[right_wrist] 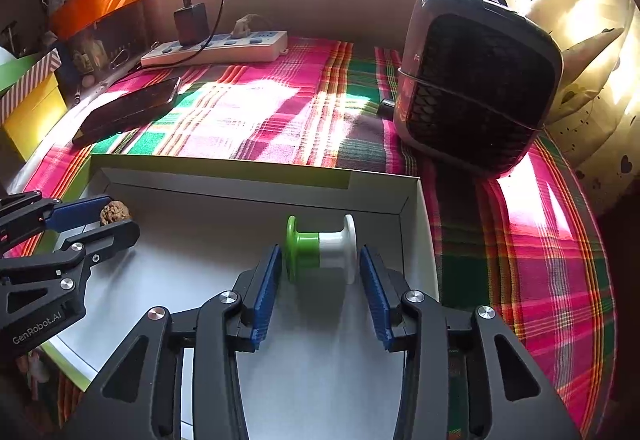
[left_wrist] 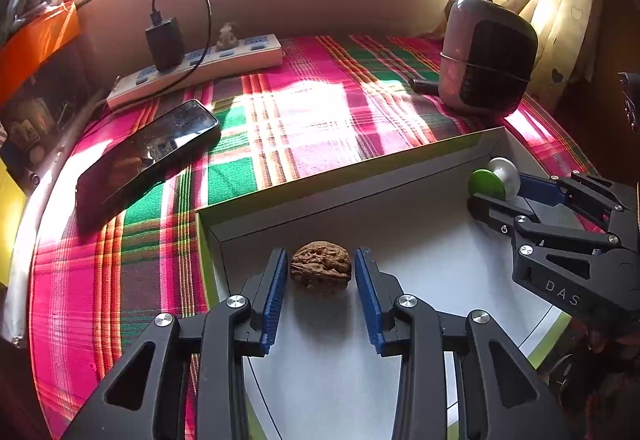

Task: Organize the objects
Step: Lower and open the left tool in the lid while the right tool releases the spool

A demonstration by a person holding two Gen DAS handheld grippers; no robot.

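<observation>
A brown walnut [left_wrist: 321,268] lies in the near left corner of a shallow white box [left_wrist: 400,224] with green edges. My left gripper [left_wrist: 321,260] is open, its blue pads on either side of the walnut with small gaps. A green-and-white spool [right_wrist: 321,249] lies on its side near the box's right wall [right_wrist: 420,224]. My right gripper [right_wrist: 320,260] is open around the spool, not touching it. Each gripper shows in the other view: the right gripper [left_wrist: 496,196] with the spool [left_wrist: 494,179], the left gripper [right_wrist: 110,216] with the walnut [right_wrist: 114,213].
The box sits on a pink and green plaid cloth [left_wrist: 280,120]. A black phone [left_wrist: 148,156] lies to the left, a power strip [left_wrist: 196,70] with a charger at the back, a small heater [left_wrist: 486,52] at the back right. Curtains hang on the right.
</observation>
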